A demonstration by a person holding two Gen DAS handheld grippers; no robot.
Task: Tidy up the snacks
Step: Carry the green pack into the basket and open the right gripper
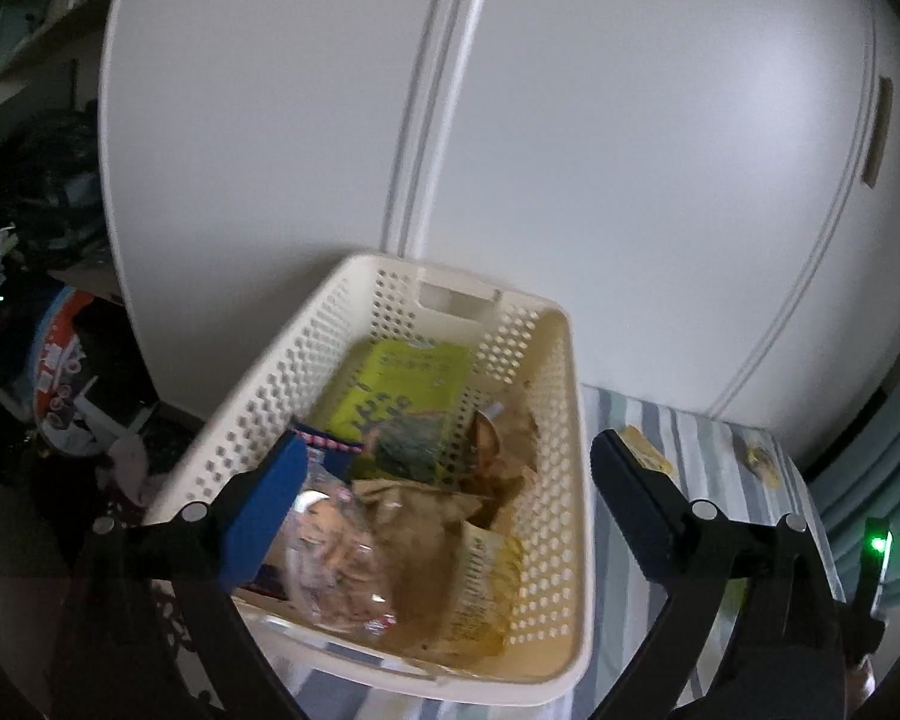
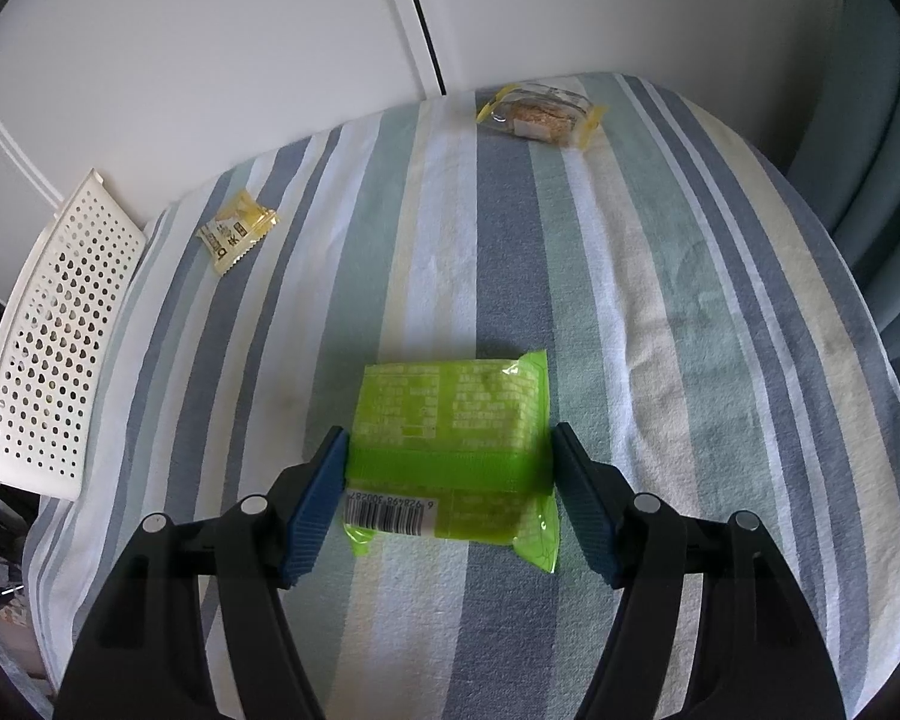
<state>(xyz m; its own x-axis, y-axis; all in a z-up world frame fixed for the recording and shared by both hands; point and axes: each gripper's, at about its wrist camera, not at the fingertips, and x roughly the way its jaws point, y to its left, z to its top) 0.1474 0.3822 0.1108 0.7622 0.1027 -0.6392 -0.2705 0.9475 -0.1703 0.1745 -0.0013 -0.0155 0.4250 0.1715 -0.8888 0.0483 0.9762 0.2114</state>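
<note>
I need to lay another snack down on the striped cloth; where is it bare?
Bare: the wide stretch between the green packet, the yellow packet and the clear-wrapped cake, plus the cloth's right side. The basket is crowded with snacks.

Your basket (image 1: 546, 480) is open on top; bare striped bed (image 2: 660, 300) lies between the 3 snack packets.

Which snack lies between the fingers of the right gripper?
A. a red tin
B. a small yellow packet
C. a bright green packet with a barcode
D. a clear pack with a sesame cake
C: in the right wrist view the green packet lies on the striped cloth between the fingers of the right gripper, while the yellow packet and the clear pack lie farther away.
</note>
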